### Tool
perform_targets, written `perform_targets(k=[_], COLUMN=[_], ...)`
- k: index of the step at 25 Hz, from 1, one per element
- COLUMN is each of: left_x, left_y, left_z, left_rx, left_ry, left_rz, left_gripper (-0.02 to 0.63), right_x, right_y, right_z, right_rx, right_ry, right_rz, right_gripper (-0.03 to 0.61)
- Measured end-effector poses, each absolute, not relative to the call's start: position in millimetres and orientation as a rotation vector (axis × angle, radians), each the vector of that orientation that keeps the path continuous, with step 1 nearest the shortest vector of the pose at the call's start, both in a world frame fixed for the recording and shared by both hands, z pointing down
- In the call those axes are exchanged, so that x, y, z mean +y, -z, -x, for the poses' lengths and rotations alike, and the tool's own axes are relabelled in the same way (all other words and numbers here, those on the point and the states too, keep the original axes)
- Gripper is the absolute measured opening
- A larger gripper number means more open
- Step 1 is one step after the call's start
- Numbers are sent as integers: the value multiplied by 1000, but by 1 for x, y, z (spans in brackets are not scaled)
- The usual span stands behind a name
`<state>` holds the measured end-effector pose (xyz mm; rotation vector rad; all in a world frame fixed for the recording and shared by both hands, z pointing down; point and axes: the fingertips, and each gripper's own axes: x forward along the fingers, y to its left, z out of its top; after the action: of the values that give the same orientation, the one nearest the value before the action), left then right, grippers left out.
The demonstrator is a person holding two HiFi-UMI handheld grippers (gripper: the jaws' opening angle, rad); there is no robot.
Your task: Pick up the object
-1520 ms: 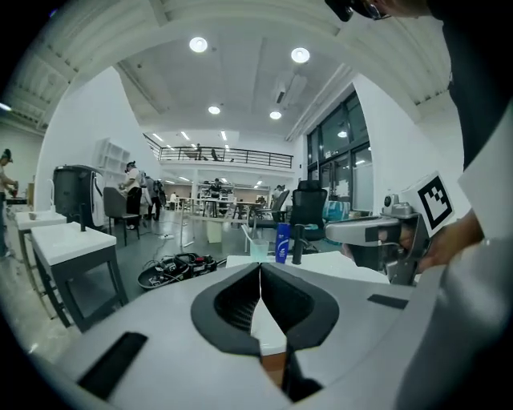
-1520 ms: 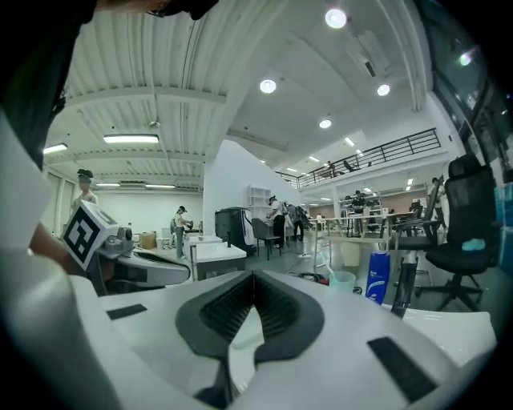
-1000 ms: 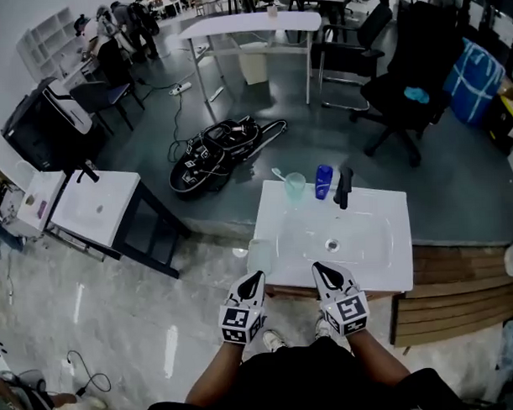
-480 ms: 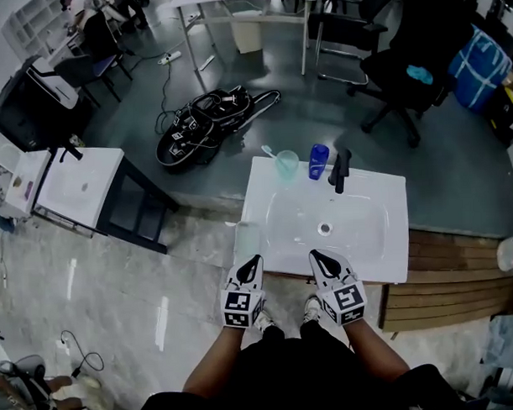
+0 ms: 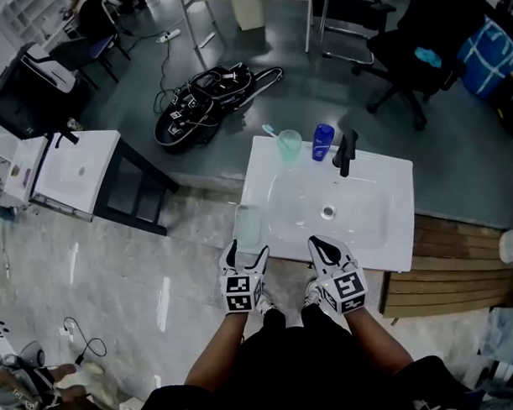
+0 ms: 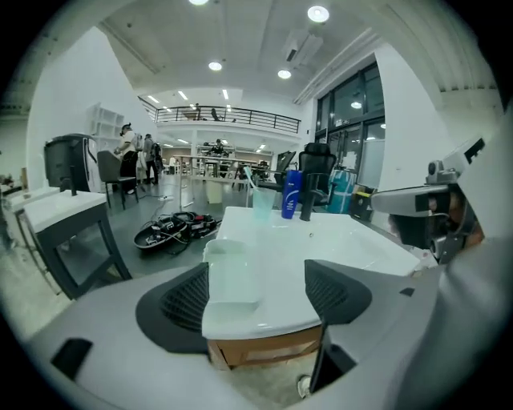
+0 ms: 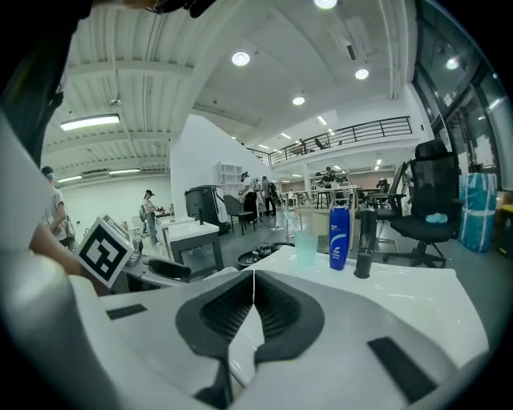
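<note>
- The see-through container (image 5: 248, 225) stands upright on the front left corner of the white sink (image 5: 392, 237). It is pale and its edges melt into the white surface, so they are hard to trace.
- In the left gripper view the container (image 6: 228, 268) sits right between the jaws, close against the left-hand pad. I cannot tell if it touches that pad, and there is clear space to the other one.
- The left gripper (image 5: 245, 256) has its jaws wide and opening around the container, with no squeeze on it; that spread shows in the left gripper's (image 6: 256, 276) own view too.
- The right gripper (image 5: 323, 246) hovers over the sink's front edge. Its jaws are pressed together with nothing between them, as the right gripper's (image 7: 253, 280) own view shows.
- At the back of the sink, in a row: one green cup (image 5: 289, 145) with a toothbrush in it, one blue bottle (image 5: 323, 141) whose label is too small to read, and one black tap (image 5: 347, 150).
- One drain (image 5: 327, 212) lies mid-basin.
- A second sink (image 5: 79, 172) stands well off to the left, so that makes two.
- One tangle of black cables (image 5: 203, 105) lies on the floor beyond.
- One black office chair (image 5: 410, 43) is cut off by the top edge.
</note>
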<state>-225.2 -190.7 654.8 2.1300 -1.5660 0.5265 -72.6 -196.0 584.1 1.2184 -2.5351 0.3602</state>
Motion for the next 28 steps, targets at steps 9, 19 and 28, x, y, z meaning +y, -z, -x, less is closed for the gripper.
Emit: perform_targets(k=[9, 19, 28], left_x=[-213, -232, -240], left_y=[-704, -728, -727], left_z=[254, 249, 244], left_rx=[-1653, -1589, -1570], left_ry=[-650, -757, -768], left_rz=[-1942, -1952, -1990], left_gripper=[431, 437, 418], right_x=[-184, -191, -182], right_y=[-613, -624, -629], right_z=[65, 69, 72], right_rx=[-2488, -2485, -2485], right_ry=[-459, -498, -509], right_rz=[-1203, -1181, -1132], right_gripper=[18, 18, 18])
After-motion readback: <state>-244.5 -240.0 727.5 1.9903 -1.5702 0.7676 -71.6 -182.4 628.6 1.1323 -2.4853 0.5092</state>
